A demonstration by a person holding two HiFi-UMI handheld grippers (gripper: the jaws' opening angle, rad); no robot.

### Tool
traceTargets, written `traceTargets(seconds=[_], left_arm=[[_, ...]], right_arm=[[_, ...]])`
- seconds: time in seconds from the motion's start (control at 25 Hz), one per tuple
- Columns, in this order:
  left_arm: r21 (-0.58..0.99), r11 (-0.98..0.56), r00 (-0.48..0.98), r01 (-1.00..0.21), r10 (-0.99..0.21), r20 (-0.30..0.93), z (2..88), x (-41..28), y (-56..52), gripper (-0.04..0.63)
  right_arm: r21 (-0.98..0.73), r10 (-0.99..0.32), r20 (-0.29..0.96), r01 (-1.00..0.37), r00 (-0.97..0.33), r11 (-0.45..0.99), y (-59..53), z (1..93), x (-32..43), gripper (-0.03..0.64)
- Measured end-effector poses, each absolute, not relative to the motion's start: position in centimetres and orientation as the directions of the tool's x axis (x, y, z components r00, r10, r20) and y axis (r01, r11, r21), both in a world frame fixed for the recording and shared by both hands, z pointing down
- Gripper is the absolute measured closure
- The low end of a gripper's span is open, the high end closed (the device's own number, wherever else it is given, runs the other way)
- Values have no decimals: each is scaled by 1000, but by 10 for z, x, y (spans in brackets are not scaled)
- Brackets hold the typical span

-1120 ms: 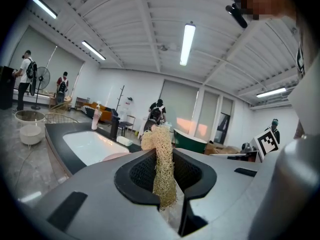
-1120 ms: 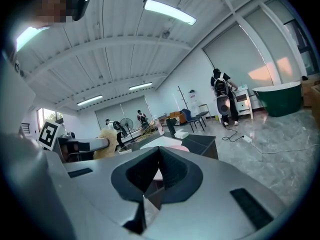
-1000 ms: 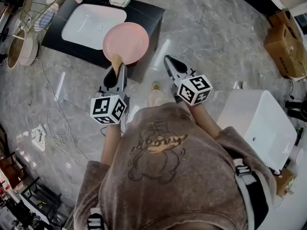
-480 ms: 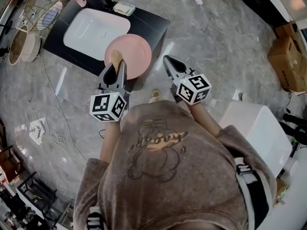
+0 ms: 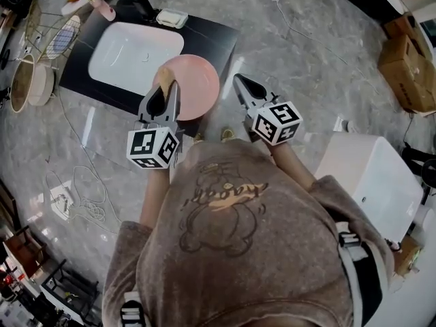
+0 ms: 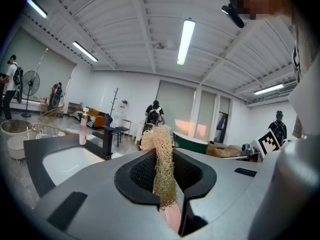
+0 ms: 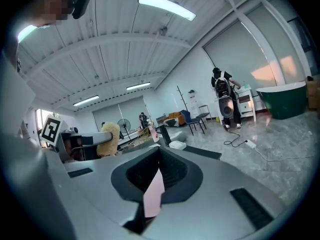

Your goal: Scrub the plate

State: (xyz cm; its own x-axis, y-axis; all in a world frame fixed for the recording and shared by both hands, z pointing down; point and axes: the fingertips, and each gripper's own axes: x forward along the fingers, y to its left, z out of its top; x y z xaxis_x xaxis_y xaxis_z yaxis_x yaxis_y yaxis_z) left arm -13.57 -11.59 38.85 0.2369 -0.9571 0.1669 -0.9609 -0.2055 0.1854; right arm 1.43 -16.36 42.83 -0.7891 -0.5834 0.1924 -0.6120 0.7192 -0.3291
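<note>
I find no writing that I can read. The marker cube (image 5: 153, 148) on each tool carries only black-and-white squares, and the lettering across the bear print on the person's sweatshirt (image 5: 231, 251) is too small to make out. The white sink basin (image 5: 122, 39), set in the black counter (image 5: 211, 36), shows a small drain fitting in its bowl. Just behind the basin a small dish (image 5: 171, 18) holds a pale block, and one pink bottle (image 5: 105, 7) stands at its far-left corner. I count one pink plate (image 5: 197, 87), one scrubber (image 6: 162, 169), two tools, and two cardboard boxes (image 5: 409, 63) well to the right of the basin. The plate sits just right of the basin's near corner, overlapping the counter's near edge — whether it rests there or is lifted I cannot tell. My left tool (image 5: 168, 86) is clamped on the fibrous tan scrubber, which stands up between its jaws at the plate's basin-side edge. My right tool (image 5: 238, 81) is on the plate's side away from the basin, apart from it, jaws closed together — a pale-pink sliver shows in the slit, and I cannot tell what it is.
</note>
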Motion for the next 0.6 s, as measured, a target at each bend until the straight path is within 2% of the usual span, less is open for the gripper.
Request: traceTargets(seconds=[0.4, 0.48, 0.6], left_arm=[[196, -253, 286, -947, -945, 158, 391, -150, -128, 518], [203, -258, 292, -944, -943, 158, 392, -150, -128, 518], [208, -264, 299, -942, -941, 158, 393, -152, -128, 518]], right_arm=[[-300, -647, 197, -674, -736, 675, -170, 429, 5, 615], [-309, -644, 206, -673, -737, 672, -171, 431, 3, 544], [-321, -641, 214, -672, -737, 667, -172, 434, 0, 501]])
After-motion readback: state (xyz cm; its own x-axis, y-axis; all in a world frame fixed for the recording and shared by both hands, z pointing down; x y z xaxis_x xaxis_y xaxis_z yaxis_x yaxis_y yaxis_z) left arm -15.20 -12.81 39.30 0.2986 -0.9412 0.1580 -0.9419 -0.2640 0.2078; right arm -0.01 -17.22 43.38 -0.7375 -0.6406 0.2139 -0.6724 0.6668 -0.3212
